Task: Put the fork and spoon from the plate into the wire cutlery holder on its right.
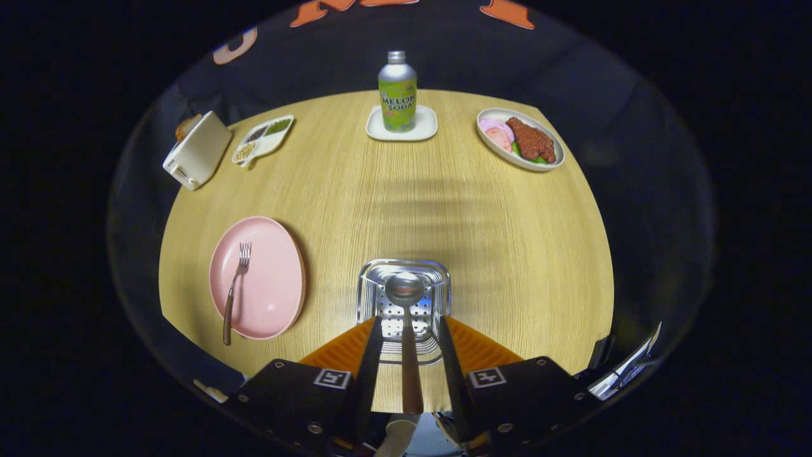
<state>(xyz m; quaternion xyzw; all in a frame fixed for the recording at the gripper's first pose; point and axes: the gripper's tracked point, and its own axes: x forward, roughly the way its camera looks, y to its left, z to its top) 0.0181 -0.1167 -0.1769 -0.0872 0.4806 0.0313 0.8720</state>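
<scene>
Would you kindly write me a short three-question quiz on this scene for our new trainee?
1. True or false: the fork lies on the pink plate.
2. Where is the spoon? A) on the plate; B) between the fingers of the tongs, over the holder; C) in a cup.
3. Fill in: with a gap on either side of the spoon's handle, the tongs are ___.

Key: 1 true; 2 B; 3 open.
</scene>
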